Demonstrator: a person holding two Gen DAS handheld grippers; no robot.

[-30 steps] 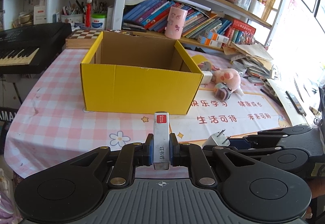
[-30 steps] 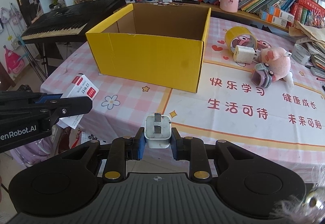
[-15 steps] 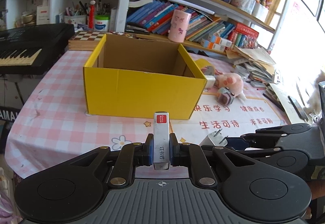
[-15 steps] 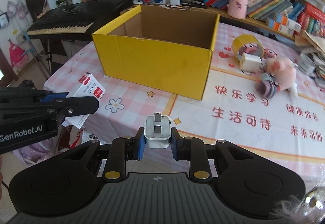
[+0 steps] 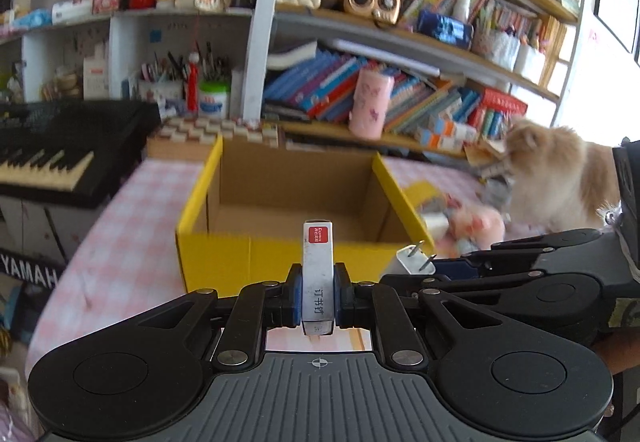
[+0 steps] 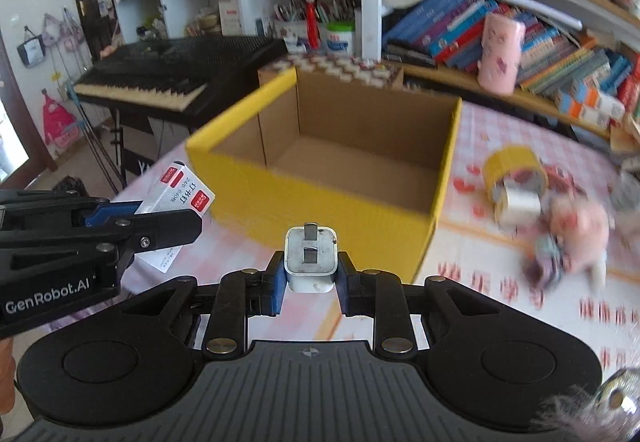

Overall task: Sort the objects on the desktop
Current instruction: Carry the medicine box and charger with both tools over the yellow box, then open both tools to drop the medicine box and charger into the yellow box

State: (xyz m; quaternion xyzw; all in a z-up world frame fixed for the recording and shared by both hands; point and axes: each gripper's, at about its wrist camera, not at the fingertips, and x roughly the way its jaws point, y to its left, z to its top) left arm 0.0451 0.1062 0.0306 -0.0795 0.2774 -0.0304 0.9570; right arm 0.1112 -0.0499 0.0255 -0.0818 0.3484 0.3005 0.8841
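I hold one thing in each tool. My left tool [image 5: 318, 296] is squeezed tight on a small white box of staples [image 5: 318, 274] with a red label. The box stands up straight between the two blue pads. My right tool [image 6: 308, 284] is squeezed tight on a white wall plug charger [image 6: 311, 260], with its metal prongs pointing away from me.

Both things are up in the air, just in front of the yellow cardboard box [image 6: 340, 161]. The box sits on the pink checked tabletop [image 6: 500, 129] with its top open. I can see the brown floor of the box, and the part I see has nothing in it. So I think the sorting has only just begun. The staples and the charger need to go in.

More things wait on the tabletop to the right of the box: a roll of yellow tape [image 6: 512, 165], a second white charger [image 6: 518, 203] touching the tape, and a pink plush toy [image 6: 576, 234].

The right side is blurry, so I can't tell what the small purple thing by the toy is. A fluffy orange cat [image 5: 556, 177] stands on the tabletop at the far right. The near inside wall of the box is hidden from me.
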